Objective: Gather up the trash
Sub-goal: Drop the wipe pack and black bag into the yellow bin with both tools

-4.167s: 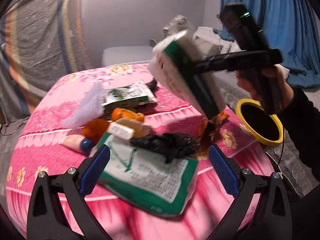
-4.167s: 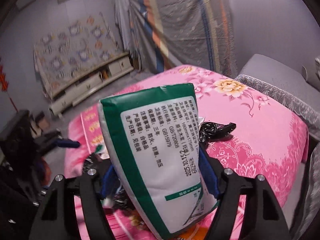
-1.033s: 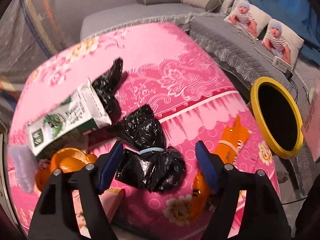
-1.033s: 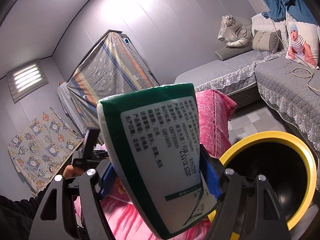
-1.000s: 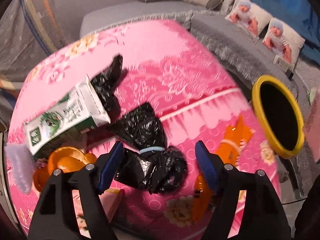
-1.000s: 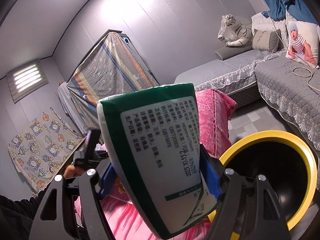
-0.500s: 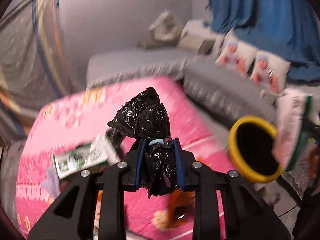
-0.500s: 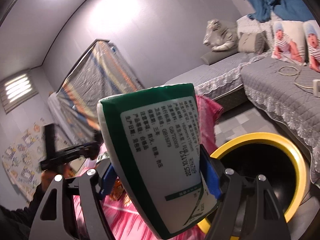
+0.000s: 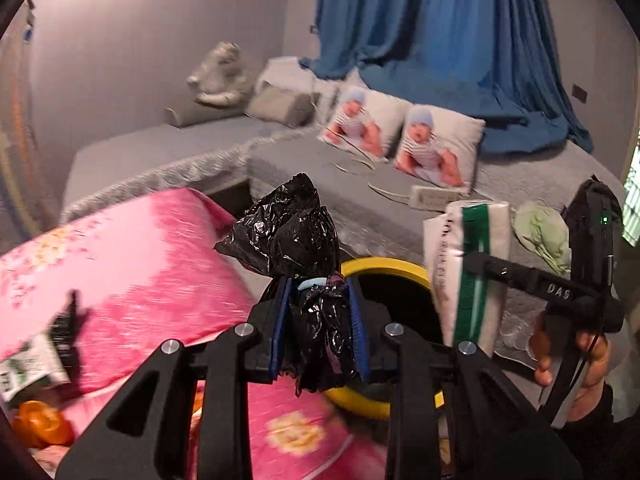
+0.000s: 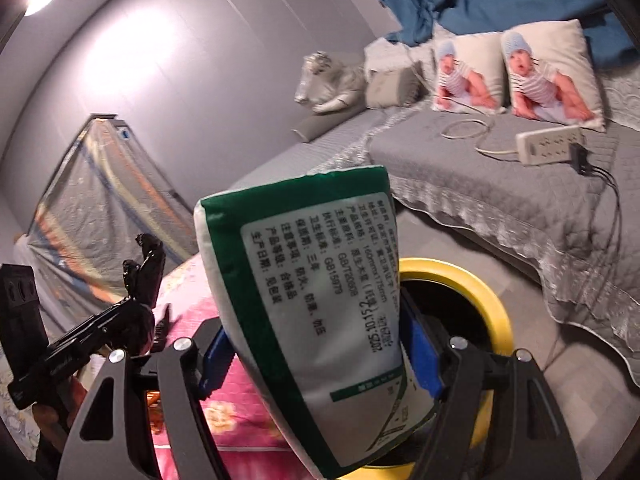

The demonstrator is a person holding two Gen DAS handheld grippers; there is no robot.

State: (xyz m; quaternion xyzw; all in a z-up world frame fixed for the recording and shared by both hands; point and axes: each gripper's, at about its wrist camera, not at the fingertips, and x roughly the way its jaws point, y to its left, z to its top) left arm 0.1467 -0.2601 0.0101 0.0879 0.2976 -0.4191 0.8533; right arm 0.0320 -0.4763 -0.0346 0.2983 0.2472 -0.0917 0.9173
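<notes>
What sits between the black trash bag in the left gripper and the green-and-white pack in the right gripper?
In the left wrist view, the yellow-rimmed bin's dark opening shows between the black trash bag and the green-and-white pack; nothing else lies there.

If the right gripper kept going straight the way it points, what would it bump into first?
Probably the yellow-rimmed bin: the right gripper, clamping the green-and-white packet, points down toward its dark opening. Depth is hard to judge.

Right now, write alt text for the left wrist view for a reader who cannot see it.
The left hand-held gripper is shut on a tied black plastic bag, held above a yellow-rimmed bin beside a pink floral table. At right, the right hand-held gripper holds a green-and-white tissue pack. Behind are a grey sofa and blue curtains.
</notes>
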